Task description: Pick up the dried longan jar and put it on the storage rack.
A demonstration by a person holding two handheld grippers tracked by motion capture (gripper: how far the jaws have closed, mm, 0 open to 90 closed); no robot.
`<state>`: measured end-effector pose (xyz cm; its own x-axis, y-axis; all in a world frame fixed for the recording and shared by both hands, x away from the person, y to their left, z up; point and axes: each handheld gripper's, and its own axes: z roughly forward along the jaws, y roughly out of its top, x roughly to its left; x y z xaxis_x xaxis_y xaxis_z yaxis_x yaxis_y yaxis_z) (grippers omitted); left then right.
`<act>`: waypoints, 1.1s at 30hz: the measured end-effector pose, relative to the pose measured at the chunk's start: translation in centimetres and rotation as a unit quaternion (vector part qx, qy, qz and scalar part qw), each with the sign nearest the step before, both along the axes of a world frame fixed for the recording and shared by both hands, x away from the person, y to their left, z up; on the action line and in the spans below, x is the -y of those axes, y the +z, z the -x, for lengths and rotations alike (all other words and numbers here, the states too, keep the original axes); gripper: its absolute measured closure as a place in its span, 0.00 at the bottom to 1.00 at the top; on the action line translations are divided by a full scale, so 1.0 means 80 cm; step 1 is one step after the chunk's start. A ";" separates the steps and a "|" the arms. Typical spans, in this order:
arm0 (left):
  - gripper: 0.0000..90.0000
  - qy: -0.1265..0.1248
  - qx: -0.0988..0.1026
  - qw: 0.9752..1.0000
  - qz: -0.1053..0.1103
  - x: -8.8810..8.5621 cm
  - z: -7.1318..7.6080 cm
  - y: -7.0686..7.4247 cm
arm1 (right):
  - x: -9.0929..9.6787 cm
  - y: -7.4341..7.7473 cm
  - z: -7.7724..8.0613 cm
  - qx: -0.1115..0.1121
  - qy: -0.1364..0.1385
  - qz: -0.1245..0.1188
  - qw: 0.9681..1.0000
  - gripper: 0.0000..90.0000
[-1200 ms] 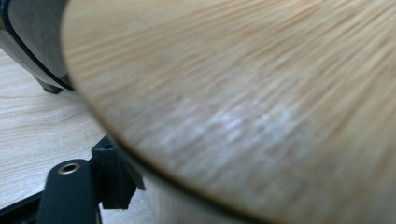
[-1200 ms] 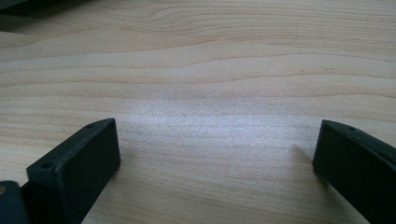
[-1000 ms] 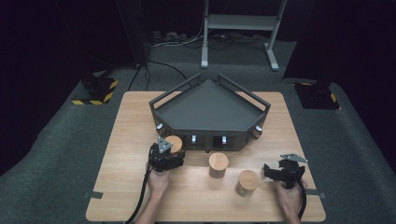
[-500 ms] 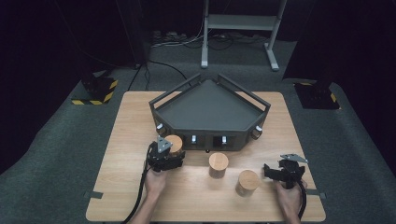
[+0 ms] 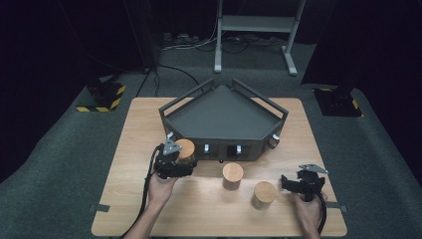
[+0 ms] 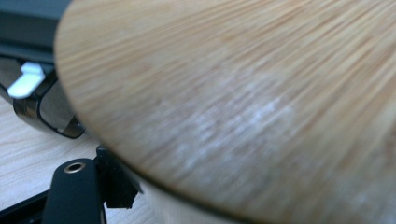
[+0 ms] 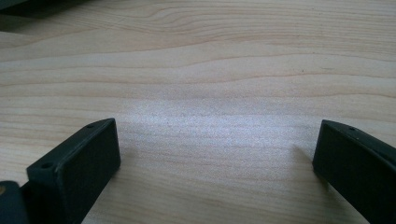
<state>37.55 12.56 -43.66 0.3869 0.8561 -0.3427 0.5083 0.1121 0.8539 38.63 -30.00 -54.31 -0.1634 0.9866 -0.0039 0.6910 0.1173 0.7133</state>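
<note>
High view: above near edge, facing forward-down over table. Left gripper view: very close on jar lid. Right gripper view: low, close on tabletop. All share table.

Three wooden-lidded jars; one dark tray; two grippers.

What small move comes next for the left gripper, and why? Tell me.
Probably carry it forward over the tray's rim and lower it. The left gripper is shut on a wooden-lidded jar right at the dark tray's near-left corner; two more jars wait on the table.
</note>
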 end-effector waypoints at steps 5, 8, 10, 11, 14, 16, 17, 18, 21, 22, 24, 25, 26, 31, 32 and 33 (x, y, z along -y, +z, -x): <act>0.28 -0.015 0.000 1.000 0.004 0.002 0.001 0.019 | 0.000 0.000 0.000 0.000 0.000 0.000 1.000 0.00; 0.28 -0.024 0.000 1.000 0.004 0.003 0.000 0.031 | 0.000 0.000 0.000 0.000 0.000 0.000 1.000 0.00; 0.28 -0.027 0.000 1.000 0.008 0.004 -0.001 0.038 | 0.000 0.000 0.000 0.000 0.000 0.000 1.000 0.00; 0.28 -0.030 0.001 1.000 0.009 0.005 -0.002 0.043 | 0.000 0.000 0.000 0.000 0.000 0.000 1.000 0.00; 0.28 -0.036 0.002 0.999 0.012 0.006 -0.006 0.054 | 0.000 0.000 0.000 0.000 0.000 0.000 1.000 0.00; 0.28 -0.037 0.002 0.999 0.014 0.007 -0.009 0.062 | 0.000 0.000 0.000 0.000 0.000 0.000 1.000 0.00; 0.28 -0.038 0.003 0.999 0.014 0.008 -0.011 0.066 | 0.000 0.000 0.000 0.000 0.000 0.000 1.000 0.00; 0.28 -0.039 0.004 0.999 0.016 0.008 -0.014 0.071 | 0.000 0.000 0.000 0.000 0.000 0.000 1.000 0.00; 0.28 -0.042 0.005 0.999 0.022 0.010 -0.019 0.082 | 0.000 0.000 0.000 0.000 0.000 0.000 1.000 0.00; 0.28 -0.042 0.004 0.999 0.025 0.010 -0.021 0.085 | 0.000 0.000 0.000 0.000 0.000 0.000 1.000 0.00; 0.28 -0.044 0.002 0.999 0.031 0.011 -0.026 0.091 | 0.000 0.000 0.000 0.000 0.000 0.000 1.000 0.00; 0.28 -0.043 0.000 0.999 0.032 0.012 -0.028 0.093 | 0.000 0.000 0.000 0.000 0.000 0.000 1.000 0.00; 0.28 -0.043 -0.001 0.998 0.036 0.012 -0.031 0.096 | 0.000 0.000 0.000 0.000 0.000 0.000 1.000 0.00; 0.28 -0.040 -0.003 0.999 0.035 0.017 -0.046 0.105 | 0.000 0.000 0.000 0.000 0.000 0.000 1.000 0.00; 0.28 -0.039 -0.003 0.999 0.036 0.018 -0.049 0.107 | 0.000 0.000 0.000 0.000 0.000 0.000 1.000 0.00; 0.29 -0.036 -0.004 0.999 0.038 0.019 -0.053 0.109 | 0.000 0.000 0.000 0.000 0.000 0.000 1.000 0.00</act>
